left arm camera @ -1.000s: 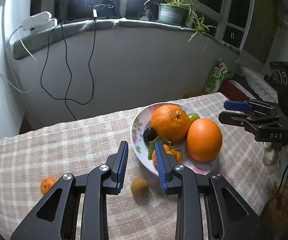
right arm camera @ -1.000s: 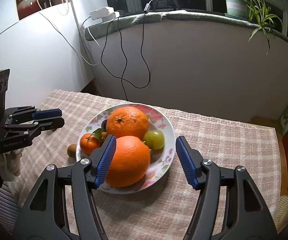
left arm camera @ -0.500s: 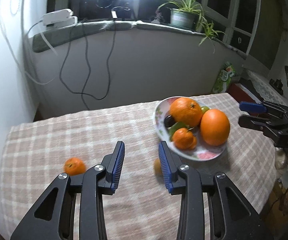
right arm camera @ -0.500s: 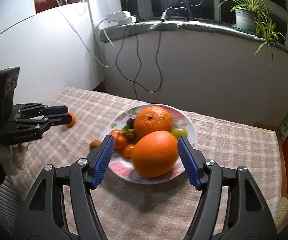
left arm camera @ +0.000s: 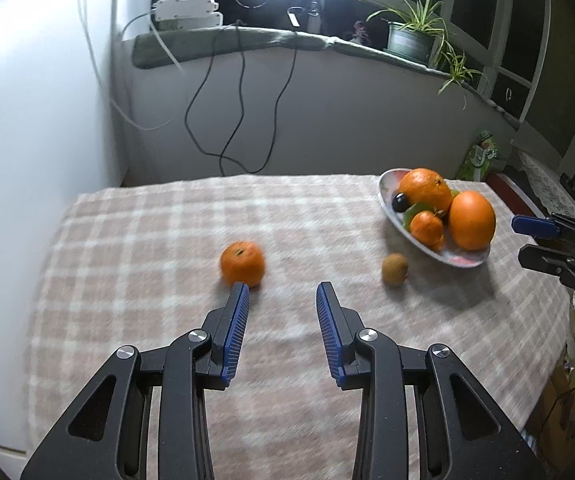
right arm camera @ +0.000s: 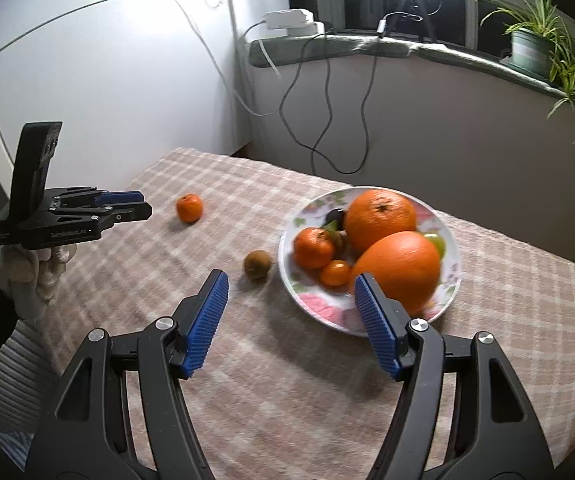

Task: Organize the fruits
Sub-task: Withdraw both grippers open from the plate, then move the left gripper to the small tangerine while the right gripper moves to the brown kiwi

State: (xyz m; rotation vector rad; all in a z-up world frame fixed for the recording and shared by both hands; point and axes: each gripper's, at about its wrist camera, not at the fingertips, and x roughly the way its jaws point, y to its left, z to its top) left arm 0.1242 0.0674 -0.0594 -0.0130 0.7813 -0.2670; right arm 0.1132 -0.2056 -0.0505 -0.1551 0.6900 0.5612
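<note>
A loose mandarin lies on the checked tablecloth just beyond my left gripper's left fingertip; it also shows in the right wrist view. My left gripper is open and empty. A small brown kiwi lies between the mandarin and a flowered plate holding two big oranges, small mandarins, a dark plum and a green fruit. My right gripper is open and empty, close in front of the plate. The left gripper also shows at the left of the right wrist view.
The table stands against a white wall with hanging black cables. A window ledge carries a potted plant and a power strip. A green packet stands past the table's far right corner. The right gripper shows at the right.
My left gripper has swung left, away from the plate and kiwi, toward the loose mandarin. My right gripper has drawn back and turned left, so the plate now sits to its right.
</note>
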